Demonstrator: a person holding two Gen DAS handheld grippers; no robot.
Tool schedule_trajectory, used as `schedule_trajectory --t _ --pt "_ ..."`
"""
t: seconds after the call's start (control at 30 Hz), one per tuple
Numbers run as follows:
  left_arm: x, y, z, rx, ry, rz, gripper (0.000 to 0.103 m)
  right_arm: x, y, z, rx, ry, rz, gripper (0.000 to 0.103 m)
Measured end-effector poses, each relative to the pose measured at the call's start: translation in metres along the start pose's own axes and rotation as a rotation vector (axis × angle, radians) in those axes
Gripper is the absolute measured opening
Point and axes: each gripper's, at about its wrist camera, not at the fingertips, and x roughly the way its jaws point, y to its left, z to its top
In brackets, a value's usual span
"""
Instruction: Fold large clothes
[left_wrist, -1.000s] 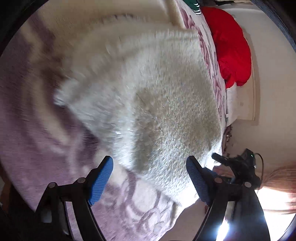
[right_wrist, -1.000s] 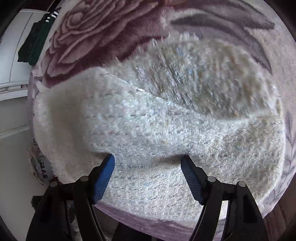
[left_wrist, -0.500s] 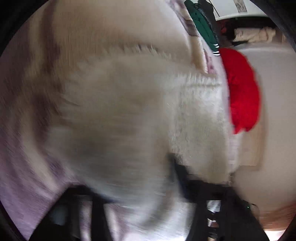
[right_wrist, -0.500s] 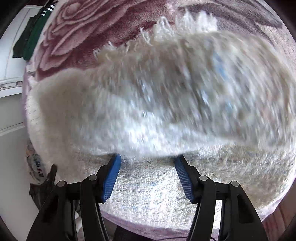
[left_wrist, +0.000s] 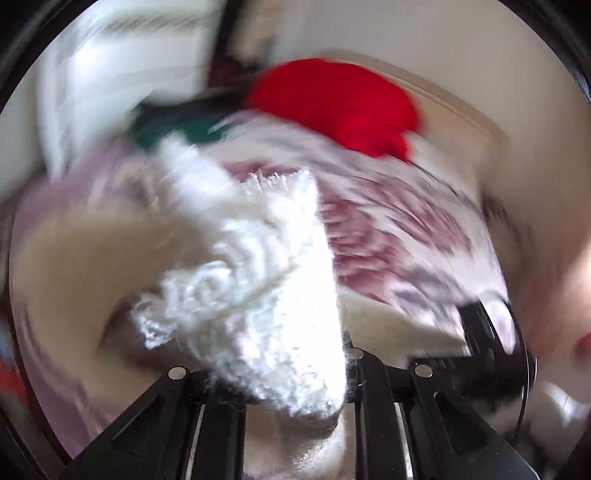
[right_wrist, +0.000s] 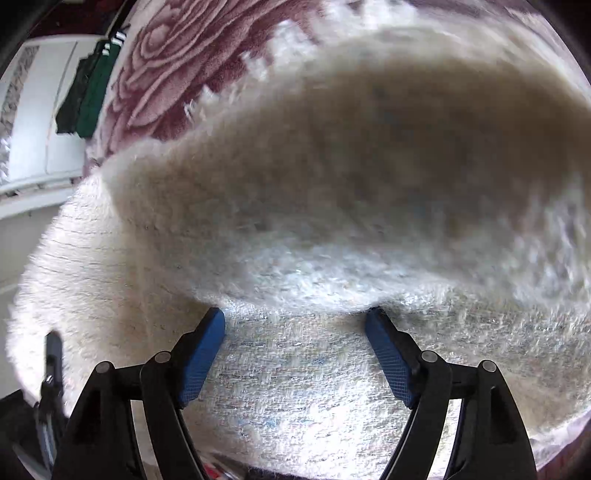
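Pinching a bunched fold of the white fuzzy sweater (left_wrist: 266, 295), the left gripper (left_wrist: 273, 384) is closing on it above the floral blanket (left_wrist: 391, 236). The right gripper (right_wrist: 295, 332) is opening, empty, over the sweater's near edge; it should pin that edge for a straight fold.

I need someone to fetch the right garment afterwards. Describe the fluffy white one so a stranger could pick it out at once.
Start from the bed's rose-patterned blanket. Spread over most of it lies the fluffy white sweater, one bunched part clamped in the left hand-held gripper. Unlike the smooth red item and the dark green garment at the blanket's far end, it is pale, shaggy and by far the largest.
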Motion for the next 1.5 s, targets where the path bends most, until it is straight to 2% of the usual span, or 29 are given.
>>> schedule_trajectory --t 0.07,0.17,0.23,0.33,0.4,0.43,0.5,0.57,0.63,0.7,0.73,0.77,0.83,0.97,1.07,1.17,1.23,1.27,1.43,1.5 --pt "0.004 -0.041 0.001 0.186 0.014 -0.07 0.012 -0.006 -0.015 -0.006 0.055 -0.004 0.11 0.081" --pt "0.004 -0.097 -0.021 0.461 0.019 -0.165 0.012 -0.029 -0.06 -0.02 0.198 -0.011 0.348 0.081" --pt "0.009 -0.133 -0.048 0.65 0.047 -0.237 0.012 -0.055 -0.097 -0.039 0.275 -0.072 0.423 0.081" --pt "0.018 -0.174 -0.096 0.889 0.102 -0.322 0.012 -0.101 -0.158 -0.079 0.366 -0.176 0.367 0.081" --pt "0.024 -0.188 -0.123 1.009 0.136 -0.352 0.012 -0.128 -0.2 -0.11 0.444 -0.23 0.32 0.081" --pt "0.027 -0.194 -0.136 1.065 0.14 -0.345 0.013 -0.14 -0.22 -0.125 0.483 -0.253 0.297 0.081" --pt "0.031 -0.199 -0.138 1.1 0.146 -0.338 0.013 -0.16 -0.251 -0.152 0.551 -0.293 0.242 0.081" --pt "0.028 -0.204 -0.133 1.109 0.142 -0.3 0.015 -0.189 -0.288 -0.169 0.596 -0.326 0.222 0.081" --pt "0.026 -0.206 -0.121 1.092 0.159 -0.247 0.021 -0.204 -0.299 -0.171 0.602 -0.351 0.228 0.083" --pt "0.028 -0.201 -0.107 1.059 0.176 -0.214 0.031 -0.207 -0.294 -0.163 0.566 -0.364 0.252 0.091" --pt "0.025 -0.198 -0.1 1.042 0.187 -0.206 0.045 -0.204 -0.277 -0.15 0.538 -0.36 0.261 0.093" --pt "0.025 -0.195 -0.102 1.028 0.198 -0.213 0.064 -0.2 -0.262 -0.138 0.508 -0.357 0.26 0.095" --pt "0.022 -0.19 -0.105 0.997 0.213 -0.239 0.087 -0.198 -0.233 -0.112 0.423 -0.339 0.259 0.095" --pt "0.015 -0.185 -0.111 0.981 0.232 -0.252 0.088 -0.181 -0.172 -0.061 0.261 -0.278 0.264 0.096" --pt "0.01 -0.179 -0.116 0.969 0.26 -0.221 0.088 -0.165 -0.125 -0.028 0.127 -0.22 0.247 0.097" --pt "-0.001 -0.162 -0.108 0.879 0.286 -0.193 0.088 -0.138 -0.087 -0.003 0.008 -0.12 0.188 0.098" --pt "-0.004 -0.142 -0.102 0.792 0.311 -0.144 0.088 -0.115 -0.076 0.008 -0.013 -0.066 0.129 0.098" --pt "-0.004 -0.132 -0.1 0.754 0.328 -0.125 0.088 -0.107 -0.071 0.011 -0.01 -0.044 0.149 0.098" --pt "0.018 -0.078 -0.088 0.54 0.417 0.008 0.088 -0.105 -0.033 0.005 -0.048 -0.097 0.199 0.099" --pt "0.028 -0.066 -0.085 0.501 0.434 0.042 0.088 -0.101 -0.018 0.0 -0.074 -0.14 0.116 0.098"
